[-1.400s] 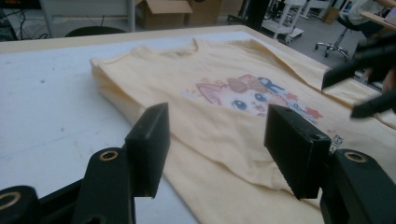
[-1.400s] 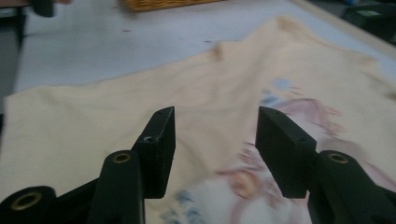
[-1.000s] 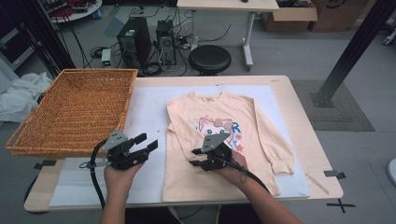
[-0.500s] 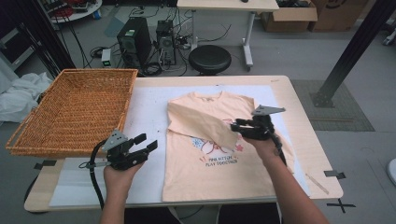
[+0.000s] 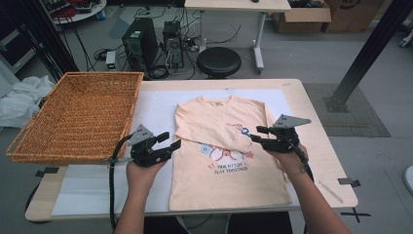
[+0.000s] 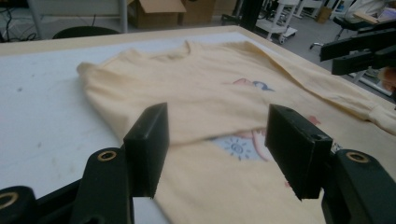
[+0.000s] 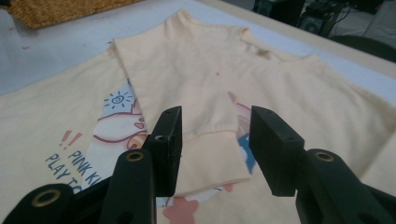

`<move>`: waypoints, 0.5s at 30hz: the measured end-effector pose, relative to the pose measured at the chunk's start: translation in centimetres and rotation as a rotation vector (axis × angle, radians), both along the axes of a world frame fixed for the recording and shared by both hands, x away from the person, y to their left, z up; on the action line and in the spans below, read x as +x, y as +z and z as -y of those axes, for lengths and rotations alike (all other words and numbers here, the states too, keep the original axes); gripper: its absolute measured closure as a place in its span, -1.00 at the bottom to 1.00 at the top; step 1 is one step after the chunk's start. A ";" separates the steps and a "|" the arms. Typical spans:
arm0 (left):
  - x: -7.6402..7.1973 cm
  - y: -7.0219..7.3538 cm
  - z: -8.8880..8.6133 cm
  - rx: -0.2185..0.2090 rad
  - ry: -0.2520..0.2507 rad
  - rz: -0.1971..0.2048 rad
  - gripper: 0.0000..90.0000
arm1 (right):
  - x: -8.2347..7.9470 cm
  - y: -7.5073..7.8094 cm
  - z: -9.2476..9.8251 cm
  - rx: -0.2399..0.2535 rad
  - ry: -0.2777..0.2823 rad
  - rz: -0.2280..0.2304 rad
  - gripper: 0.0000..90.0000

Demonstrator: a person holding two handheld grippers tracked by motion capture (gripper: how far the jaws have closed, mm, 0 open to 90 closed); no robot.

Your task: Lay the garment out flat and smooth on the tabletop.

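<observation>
I see the shirt (image 5: 229,161) lying flat, front up, on the white mat (image 5: 87,190) that covers the table (image 5: 321,146), collar toward the far edge. One sleeve (image 5: 214,129) is folded across the chest, its cuff (image 7: 212,156) resting on the printed picture. The right gripper (image 5: 254,135) hovers low over that cuff — in the right gripper view the cuff lies between the two jaws, but the pads stand clear on both sides and press on nothing; the jaws have just been opening, apart now. The other sleeve lies along the shirt's right edge, under my right hand (image 5: 288,161). The left gripper (image 5: 171,140) sits at the shirt's left edge, pointing in over the cloth near the folded shoulder. Its jaws are wide apart with nothing between them; in the left gripper view the fold's edge runs across just beyond the pads. My left hand (image 5: 142,175) rests over the mat beside the shirt. A wicker basket (image 5: 73,114) stands at the table's left end — well apart from the shirt.
</observation>
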State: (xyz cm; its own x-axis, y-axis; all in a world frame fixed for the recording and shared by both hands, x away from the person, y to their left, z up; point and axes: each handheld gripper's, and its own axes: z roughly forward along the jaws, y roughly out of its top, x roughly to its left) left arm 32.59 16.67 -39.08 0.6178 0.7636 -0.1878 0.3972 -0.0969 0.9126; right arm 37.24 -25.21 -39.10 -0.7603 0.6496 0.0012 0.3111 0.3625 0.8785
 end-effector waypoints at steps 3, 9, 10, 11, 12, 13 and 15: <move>1.9 0.4 1.4 0.027 -0.007 0.005 -0.17 | -0.5 1.0 2.1 0.024 -0.021 0.029 0.09; 6.9 0.5 4.2 0.052 -0.047 -0.043 -0.24 | -1.3 2.0 5.7 0.062 -0.042 0.075 -0.04; 7.7 0.5 4.7 0.053 -0.054 -0.038 -0.24 | -1.5 2.0 6.2 0.062 -0.046 0.080 -0.04; 8.7 0.3 5.3 0.064 -0.061 -0.039 -0.23 | -1.6 1.9 6.7 0.059 -0.052 0.081 -0.05; 9.6 0.1 5.6 0.066 -0.068 -0.046 -0.23 | -1.7 1.8 7.2 0.061 -0.060 0.081 -0.05; 10.2 -0.1 5.9 0.065 -0.074 -0.051 -0.23 | -1.8 1.7 7.7 0.060 -0.067 0.082 -0.05; 11.7 -0.5 6.4 0.081 -0.073 -0.064 -0.23 | -2.0 1.6 8.4 0.065 -0.082 0.083 -0.06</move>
State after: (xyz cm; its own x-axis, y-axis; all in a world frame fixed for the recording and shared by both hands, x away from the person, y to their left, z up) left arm 44.32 10.28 -39.62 0.6612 0.7310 -0.1685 0.4434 -0.1997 0.8738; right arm 35.23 -33.61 -37.53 -0.7040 0.7101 -0.0158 0.2624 0.2807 0.9232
